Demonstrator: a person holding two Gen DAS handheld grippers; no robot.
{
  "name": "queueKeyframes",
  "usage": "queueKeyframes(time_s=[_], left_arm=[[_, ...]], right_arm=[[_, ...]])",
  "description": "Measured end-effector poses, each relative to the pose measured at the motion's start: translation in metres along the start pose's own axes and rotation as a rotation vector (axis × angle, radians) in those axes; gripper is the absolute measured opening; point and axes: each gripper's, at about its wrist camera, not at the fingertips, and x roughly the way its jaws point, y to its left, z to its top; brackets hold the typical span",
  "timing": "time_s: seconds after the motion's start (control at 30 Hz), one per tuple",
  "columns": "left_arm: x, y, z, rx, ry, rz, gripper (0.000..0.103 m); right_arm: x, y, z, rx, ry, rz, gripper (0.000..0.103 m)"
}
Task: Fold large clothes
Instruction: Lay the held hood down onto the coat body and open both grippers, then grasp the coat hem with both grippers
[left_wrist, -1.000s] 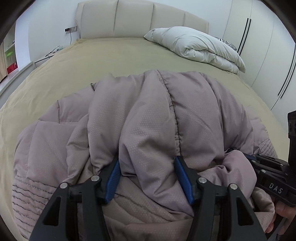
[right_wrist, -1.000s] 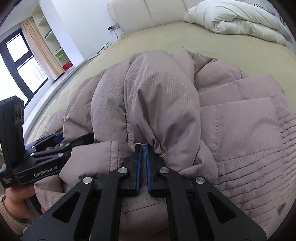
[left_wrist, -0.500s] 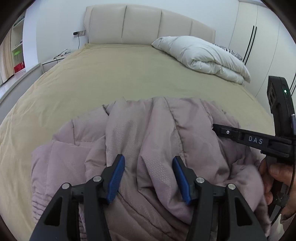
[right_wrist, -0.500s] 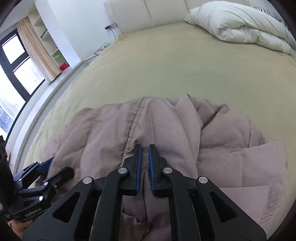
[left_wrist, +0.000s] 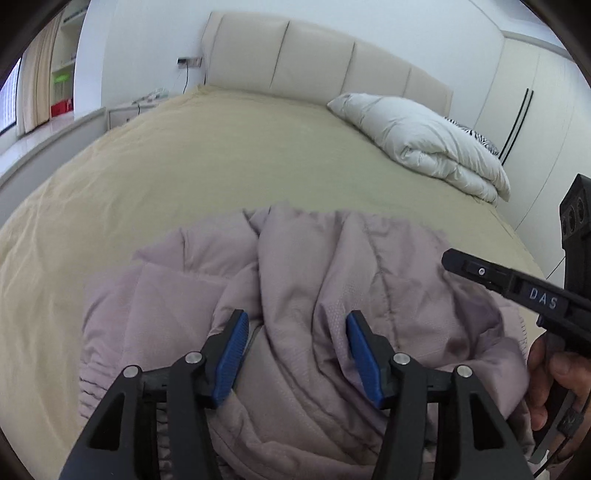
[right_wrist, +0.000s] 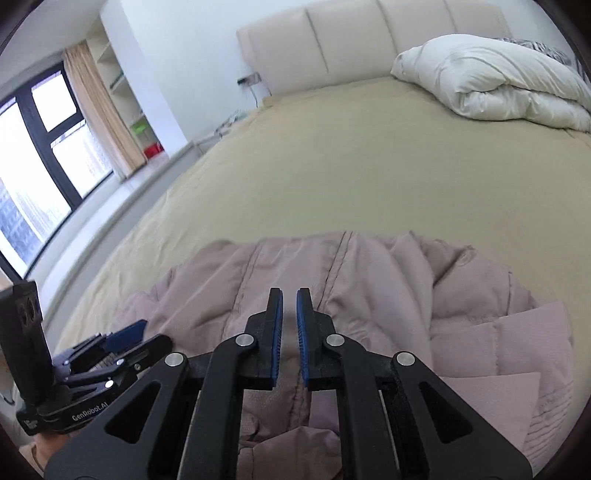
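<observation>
A mauve quilted puffer jacket lies bunched near the front edge of a tan bed; it also shows in the right wrist view. My left gripper is open above the jacket with a fold of fabric rising between its blue pads, not pinched. My right gripper hovers above the jacket with its jaws slightly apart and nothing between them. The right gripper also shows at the right edge of the left wrist view, and the left gripper at the lower left of the right wrist view.
A folded white duvet lies at the bed's far right by the beige headboard. White wardrobe doors stand on the right. A window and curtain stand on the left, with a nightstand beside the bed.
Both grippers have pulled up and back from the jacket. The right gripper, shut a second ago, has parted slightly. The jacket has dropped onto the bed.
</observation>
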Motion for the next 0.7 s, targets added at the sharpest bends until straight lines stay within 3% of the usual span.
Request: queueKeyframes(time_s=[0.07,0.17,0.27,0.33,0.4,0.47,0.5,0.53,0.57,0.6,0.7], left_arm=[[0.009,0.007,-0.008,0.003,0.002,-0.021,0.06],[0.013,0.003,-0.012,0.041,0.0,-0.004,0.061],[0.001,0.008,-0.009,0.006,0.018,-0.041,0.061],[-0.024,0.012,-0.01,-0.026,-0.003,-0.077,0.06],[-0.062,0.016,-0.017,-0.008,-0.04,-0.107,0.063],[-0.102,0.024,-0.027,-0.016,-0.088,-0.135,0.076],[-0.126,0.031,-0.036,-0.039,-0.118,-0.135,0.083],[-0.146,0.036,-0.045,-0.053,-0.137,-0.137,0.087],[-0.167,0.042,-0.055,-0.051,-0.15,-0.147,0.088],[-0.184,0.045,-0.062,-0.037,-0.154,-0.142,0.089],[-0.241,0.062,-0.093,0.006,-0.147,-0.091,0.089]], right_arm=[[0.035,0.007,-0.018,-0.06,0.113,-0.07,0.007],[0.042,0.009,-0.031,-0.075,0.032,-0.072,0.007],[0.037,0.009,-0.026,-0.058,0.057,-0.056,0.008],[0.007,0.008,-0.028,-0.031,0.025,-0.035,0.008],[-0.044,0.002,-0.046,-0.017,-0.072,0.042,0.008],[-0.089,0.002,-0.057,0.027,-0.142,0.135,0.012],[-0.108,-0.001,-0.065,0.066,-0.164,0.199,0.019],[-0.125,-0.004,-0.075,0.105,-0.177,0.245,0.047],[-0.142,-0.006,-0.086,0.138,-0.184,0.268,0.088],[-0.159,-0.008,-0.097,0.171,-0.201,0.284,0.098],[-0.202,-0.007,-0.135,0.215,-0.196,0.36,0.1]])
